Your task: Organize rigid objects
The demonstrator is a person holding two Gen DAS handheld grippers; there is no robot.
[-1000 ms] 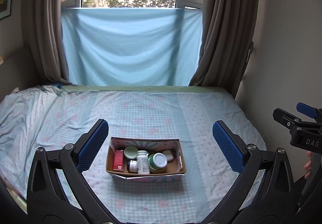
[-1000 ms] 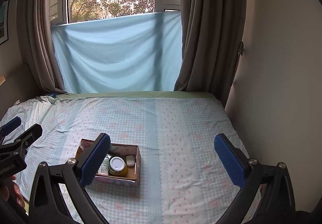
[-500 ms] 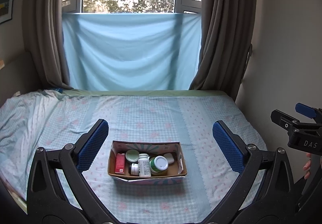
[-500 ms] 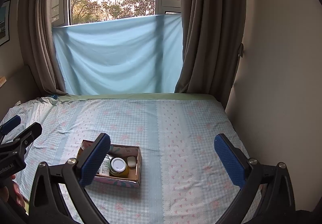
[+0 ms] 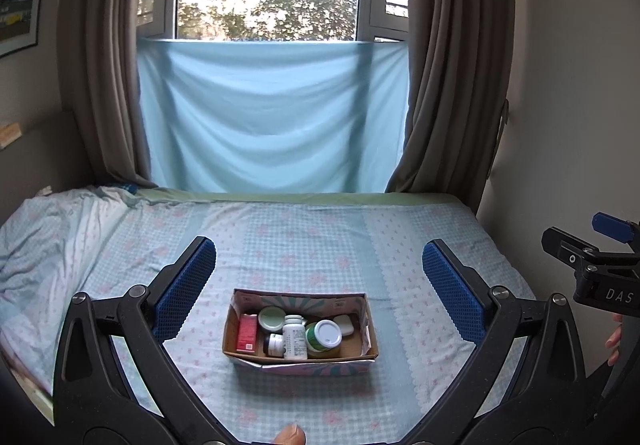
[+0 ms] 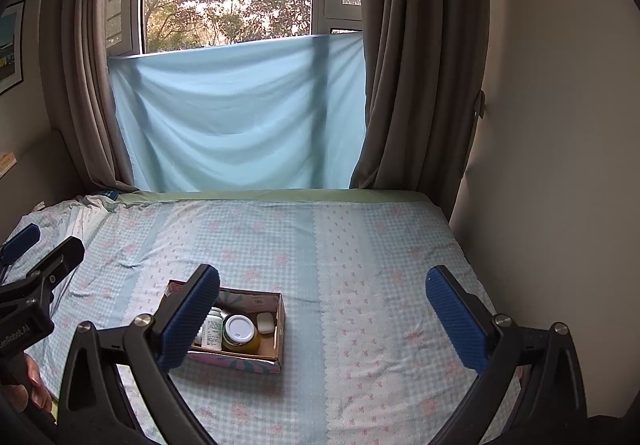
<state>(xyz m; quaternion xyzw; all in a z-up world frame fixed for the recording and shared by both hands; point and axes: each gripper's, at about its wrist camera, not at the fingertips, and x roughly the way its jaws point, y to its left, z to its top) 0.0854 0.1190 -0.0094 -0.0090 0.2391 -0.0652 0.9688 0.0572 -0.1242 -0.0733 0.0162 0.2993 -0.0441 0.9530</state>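
The left gripper [image 5: 318, 287] is hovering with its blue-padded fingers spread wide, gripping nothing, above the checked bedsheet [image 5: 304, 241]. The right gripper [image 6: 322, 315] is likewise gaping wide and carrying nothing.

Directly ahead of the left gripper, between its fingers, a shallow cardboard box [image 5: 300, 359] is sitting on the sheet. The left wrist view is looking straight into it: a red carton [image 5: 247, 332] is standing at the left end, a pale green round lid [image 5: 271, 319] is lying behind, a white pill bottle [image 5: 295, 337] is resting in the middle with a small dark-capped jar [image 5: 275, 344] beside it, a green jar with a white lid [image 5: 323, 337] is leaning to the right, and a small white case [image 5: 343, 325] is lying at the back right.

The right wrist view is showing the box [image 6: 276, 337] off to the left, partly hidden behind its left finger [image 6: 188, 323], so the carton is not visible; only the pill bottle [image 6: 212, 331], the white-lidded jar [image 6: 239, 333] and the white case [image 6: 265, 323] are appearing. This view is also catching the left gripper's body at its left edge, while the left wrist view is catching the right gripper's body at its right edge.
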